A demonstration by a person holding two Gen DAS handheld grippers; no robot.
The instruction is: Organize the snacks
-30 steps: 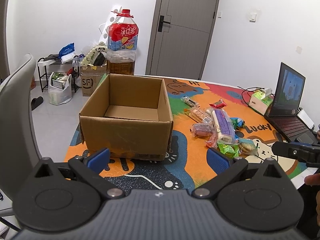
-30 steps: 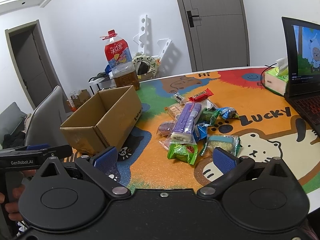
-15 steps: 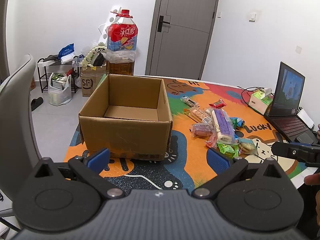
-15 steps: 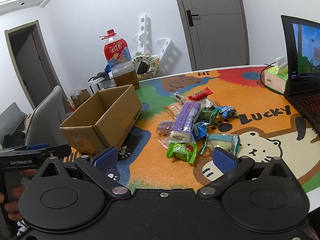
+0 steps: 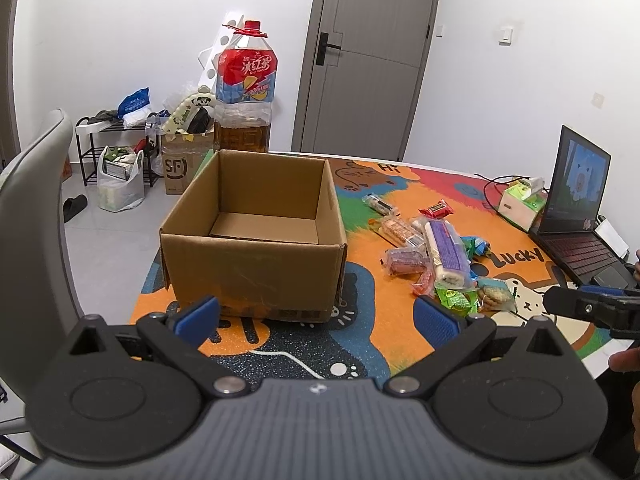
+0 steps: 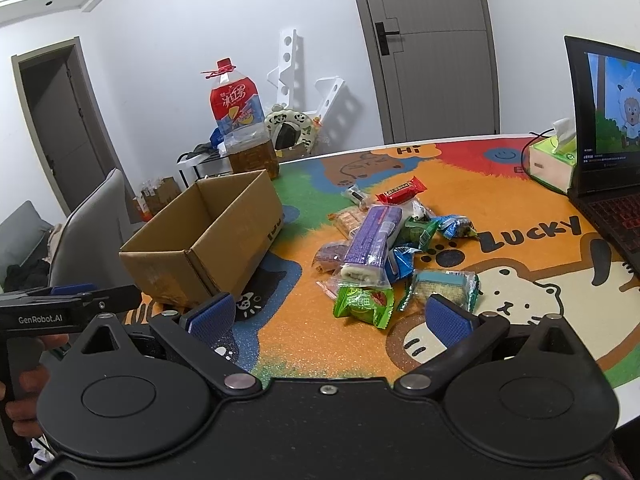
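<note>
**Snack sorting: opening position, nothing yet in hand**

Left wrist view. Left gripper (image 5: 316, 312): fingers spread wide, holding nothing, facing the cardboard box (image 5: 256, 276). The box stands upright on the patterned table mat (image 5: 372, 340) with its flaps open; the floor visible inside is bare. The snack pile (image 5: 432, 256) lies just right of the box. This view alone shows the box interior.

Right wrist view. Right gripper (image 6: 328, 318): fingers apart, empty, poised short of the pile. Nearest items: green packet (image 6: 362, 304) and cracker packet (image 6: 442, 286); a long purple pack (image 6: 374, 240) rests on top of the others. Only this view separates the individual wrappers. Laptop (image 6: 604, 128) and tissue box (image 6: 554, 160) at far right.

Handling advice: the green packet looks the easiest first pick, since it lies clear at the pile's edge. Grip across its middle, not the crimped end.
</note>
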